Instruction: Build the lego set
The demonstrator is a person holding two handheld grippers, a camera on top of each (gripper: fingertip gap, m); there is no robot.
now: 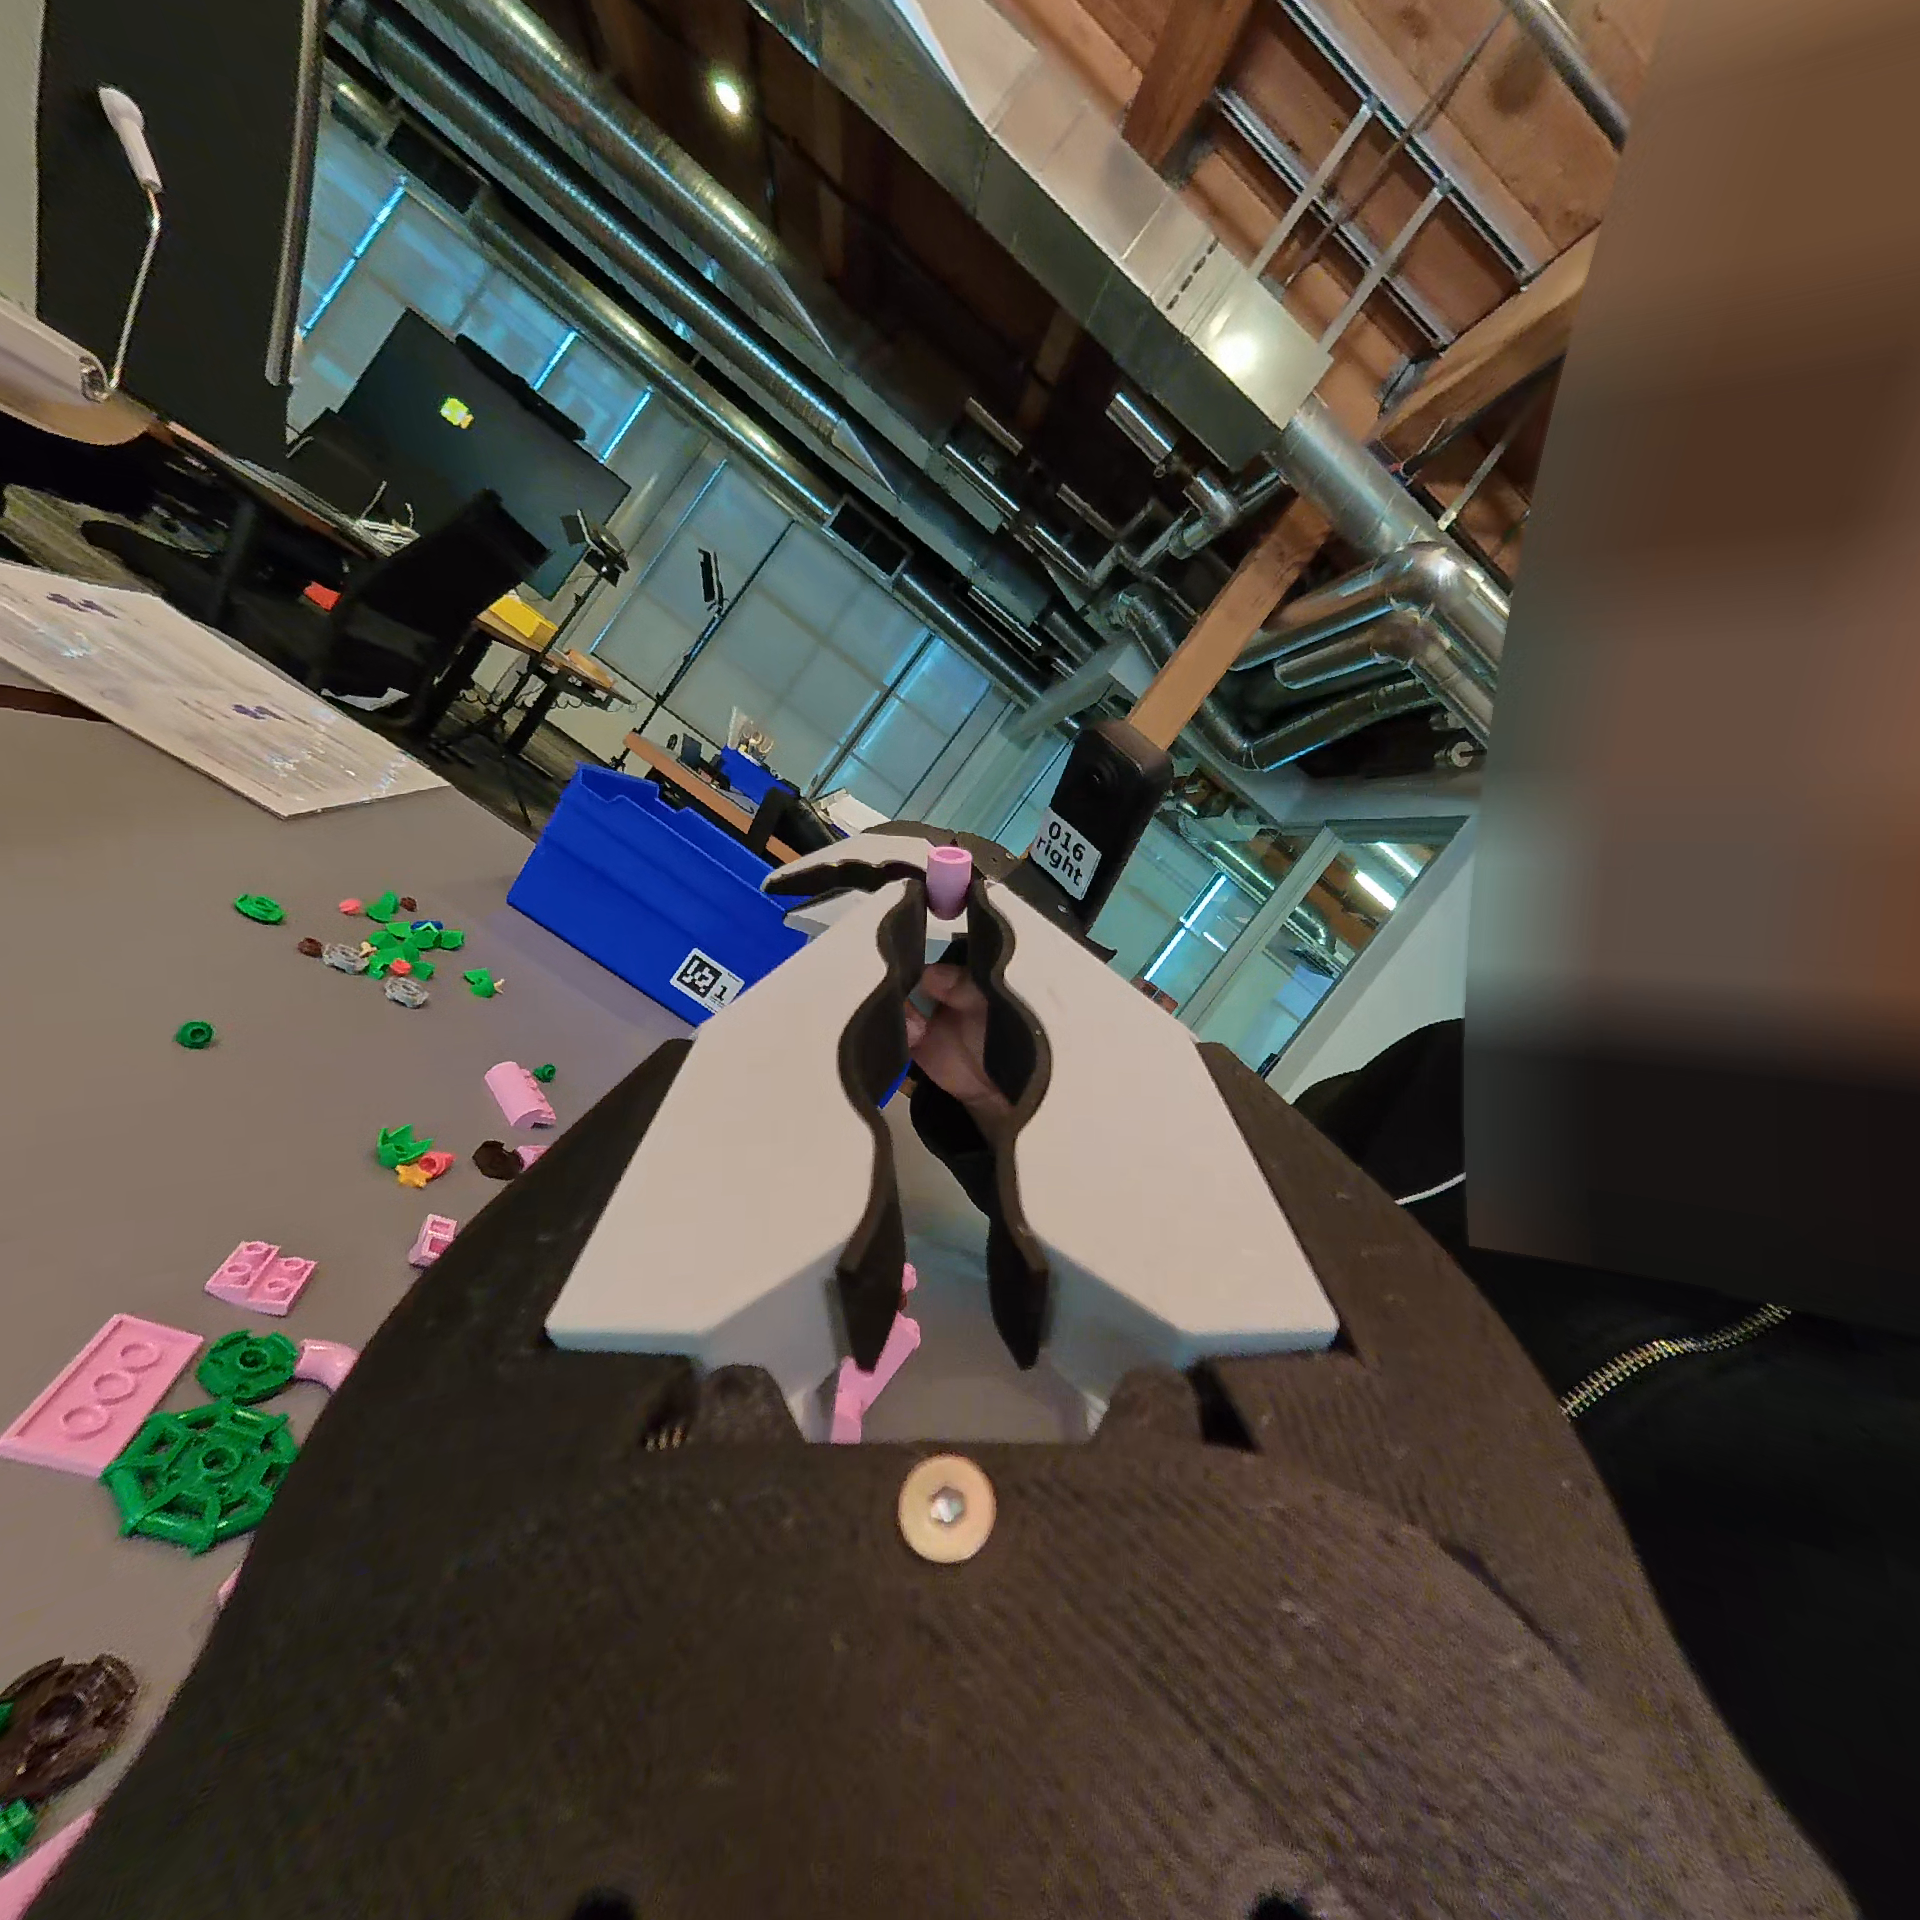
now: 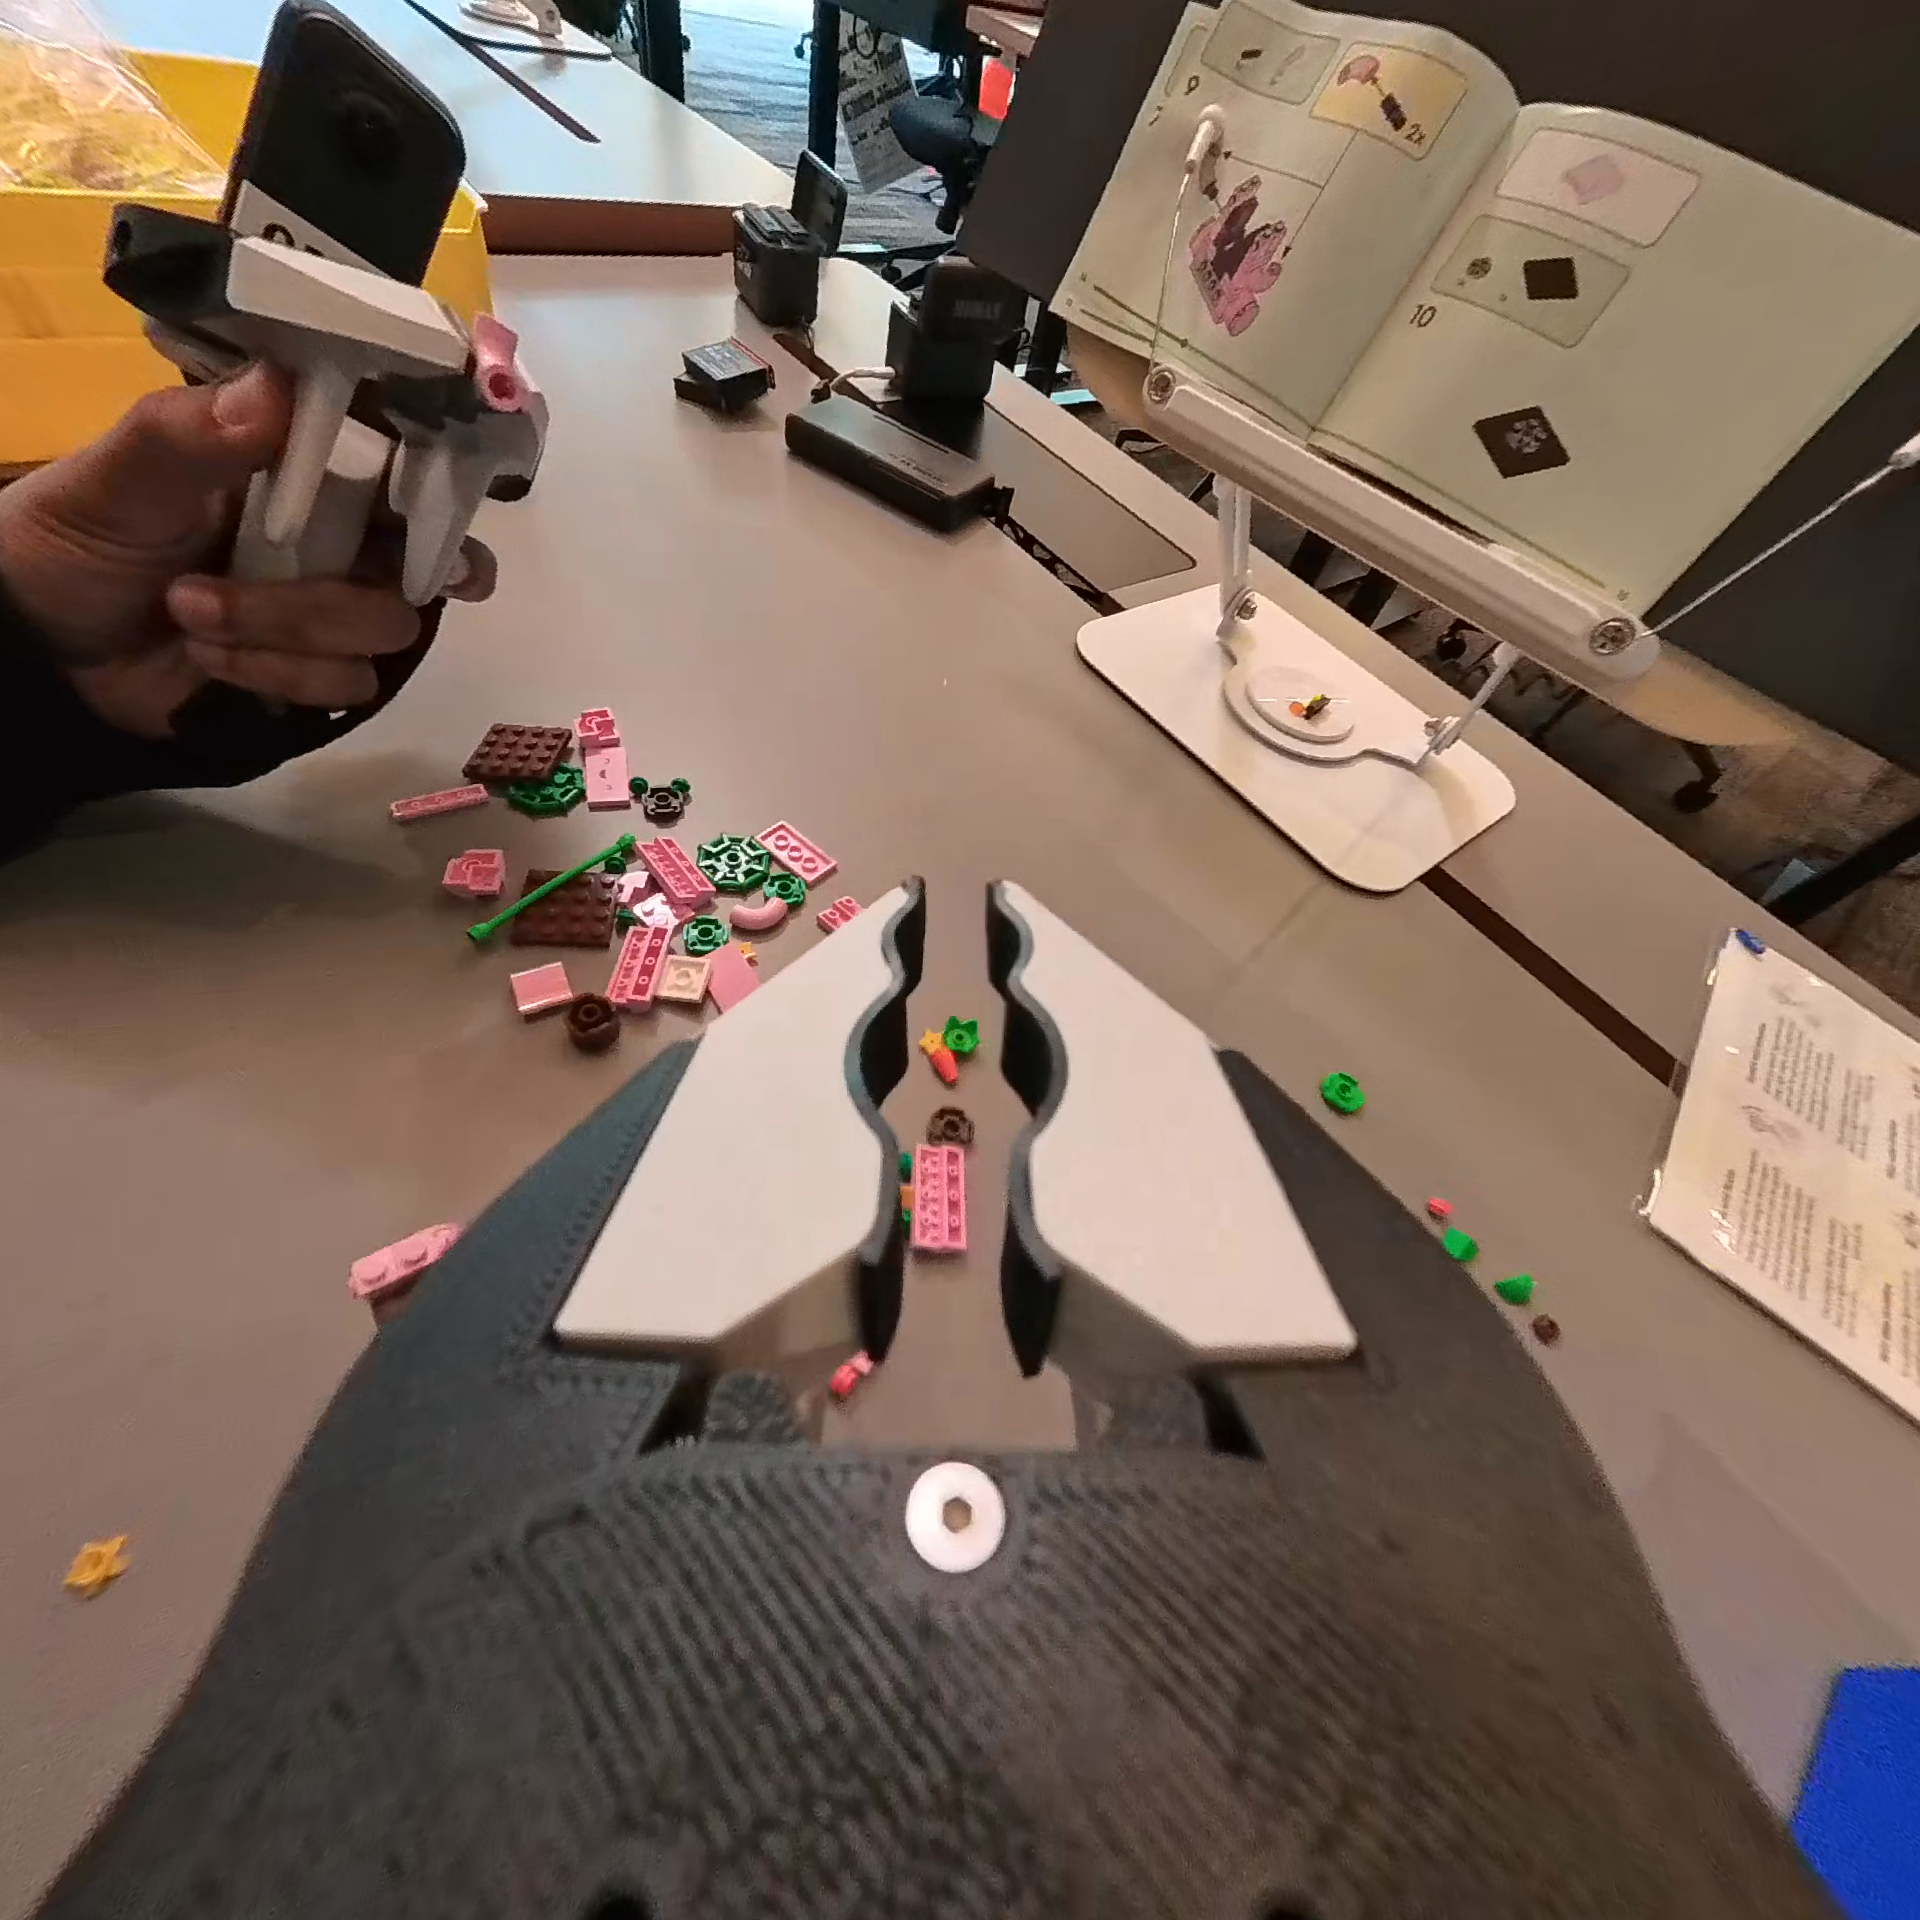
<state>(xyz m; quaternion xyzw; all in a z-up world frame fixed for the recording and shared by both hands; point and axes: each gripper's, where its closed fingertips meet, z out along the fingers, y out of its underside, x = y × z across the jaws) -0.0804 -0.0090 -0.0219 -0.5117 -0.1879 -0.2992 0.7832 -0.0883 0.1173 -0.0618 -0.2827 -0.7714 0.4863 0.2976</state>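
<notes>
My left gripper (image 1: 943, 906) is shut on a small pink round Lego piece (image 1: 948, 881), pinched at the fingertips and held up off the table. In the right wrist view a hand holds this gripper (image 2: 488, 400) high at the upper left, the pink piece (image 2: 502, 382) at its tip. My right gripper (image 2: 956, 899) is open and empty, low over the grey table (image 2: 831, 644). Under its gap lie a pink plate (image 2: 940, 1200), a dark brown round piece (image 2: 948, 1125) and tiny green and orange bits (image 2: 951, 1044). A pile of pink, green and brown pieces (image 2: 623, 883) lies ahead to the left.
An open instruction booklet (image 2: 1455, 260) rests on a white stand (image 2: 1299, 748) at the back right. A blue bin (image 1: 644, 883) and a yellow bin (image 2: 62, 260) sit at the table's edges. A sleeved paper sheet (image 2: 1808, 1174) lies at the right. Black devices (image 2: 914, 416) stand at the back. The left gripper's tips are roughly 15 centimetres from the right gripper's. To the pink plate (image 2: 940, 1200): right tips about 12 centimetres, left tips about 25 centimetres.
</notes>
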